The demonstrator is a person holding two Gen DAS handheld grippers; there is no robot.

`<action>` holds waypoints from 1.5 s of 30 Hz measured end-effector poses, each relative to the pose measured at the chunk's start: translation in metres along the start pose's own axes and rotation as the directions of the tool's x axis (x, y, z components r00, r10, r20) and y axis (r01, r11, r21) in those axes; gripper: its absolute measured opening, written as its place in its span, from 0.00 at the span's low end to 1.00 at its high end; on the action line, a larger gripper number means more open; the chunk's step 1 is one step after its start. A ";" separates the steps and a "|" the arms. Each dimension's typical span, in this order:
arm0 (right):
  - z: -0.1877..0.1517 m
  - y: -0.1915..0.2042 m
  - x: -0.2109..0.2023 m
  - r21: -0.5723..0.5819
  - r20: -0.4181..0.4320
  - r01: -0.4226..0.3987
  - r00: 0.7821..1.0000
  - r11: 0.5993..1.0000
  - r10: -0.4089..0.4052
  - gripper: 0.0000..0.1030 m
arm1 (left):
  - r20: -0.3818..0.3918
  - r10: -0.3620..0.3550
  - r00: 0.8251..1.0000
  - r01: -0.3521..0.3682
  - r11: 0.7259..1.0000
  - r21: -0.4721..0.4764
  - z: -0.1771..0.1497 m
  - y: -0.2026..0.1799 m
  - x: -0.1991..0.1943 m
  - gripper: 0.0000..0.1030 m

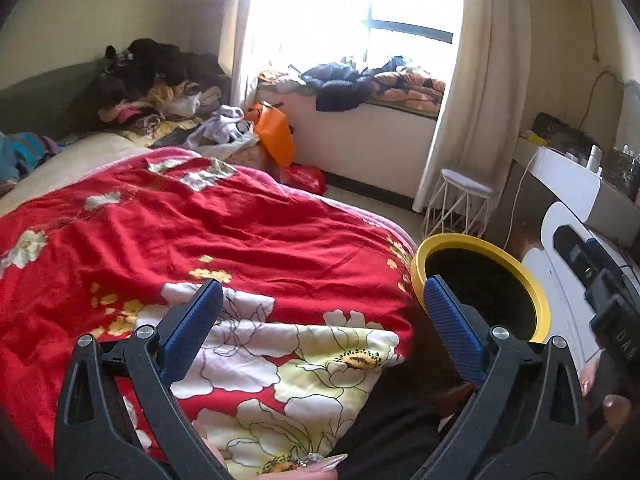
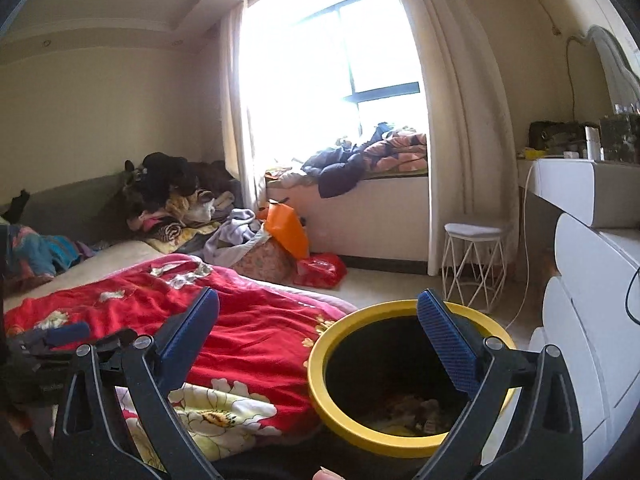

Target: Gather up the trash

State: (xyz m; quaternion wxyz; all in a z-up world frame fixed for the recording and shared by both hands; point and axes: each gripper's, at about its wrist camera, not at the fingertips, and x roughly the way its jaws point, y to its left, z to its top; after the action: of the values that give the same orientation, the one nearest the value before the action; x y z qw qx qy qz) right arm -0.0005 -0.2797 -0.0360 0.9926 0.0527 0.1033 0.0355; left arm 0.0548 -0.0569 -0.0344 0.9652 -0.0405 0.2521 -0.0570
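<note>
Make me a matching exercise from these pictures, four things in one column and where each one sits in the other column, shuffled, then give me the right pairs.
Things:
1. Yellow-rimmed black round bin
2. Orange plastic bag
3. White wire-legged stool
4. Dark blue jacket

Places:
A. On the window ledge
B. On the floor by the curtain
C. Beside the red floral blanket, below the right gripper
D. On the pile beyond the bed's far corner

Pairs: 1-C, 2-D, 3-B, 4-A
</note>
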 end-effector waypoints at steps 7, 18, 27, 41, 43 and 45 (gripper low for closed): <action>0.001 0.005 -0.001 -0.002 0.000 0.012 1.000 1.000 -0.012 0.94 | 0.032 -0.022 0.999 0.021 1.000 0.002 0.000 0.001 -0.009 0.90; -0.003 0.006 0.004 0.012 -0.016 0.004 1.000 1.000 -0.004 0.94 | 0.035 -0.036 0.999 0.036 0.999 -0.006 0.000 0.001 -0.008 0.90; -0.006 0.005 0.004 0.011 -0.011 0.014 1.000 1.000 -0.014 0.94 | 0.043 -0.029 0.999 0.029 1.000 -0.010 0.001 0.000 -0.010 0.90; -0.007 0.004 0.002 0.012 -0.012 0.015 1.000 1.000 -0.014 0.94 | 0.043 -0.029 0.999 0.030 0.999 -0.012 0.004 -0.001 -0.011 0.90; -0.007 0.004 0.002 0.013 -0.009 0.014 1.000 1.000 -0.014 0.94 | 0.044 -0.028 0.999 0.029 1.000 -0.011 0.004 -0.002 -0.011 0.90; -0.007 0.004 0.002 0.011 -0.008 0.017 1.000 1.000 -0.017 0.94 | 0.045 -0.029 0.999 0.030 0.999 -0.011 0.004 -0.001 -0.011 0.90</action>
State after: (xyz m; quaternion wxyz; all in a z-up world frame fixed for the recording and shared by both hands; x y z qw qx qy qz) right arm -0.0006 -0.2751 -0.0424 0.9922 0.0573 0.1077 0.0267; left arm 0.0469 -0.0567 -0.0253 0.9694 -0.0510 0.2300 -0.0689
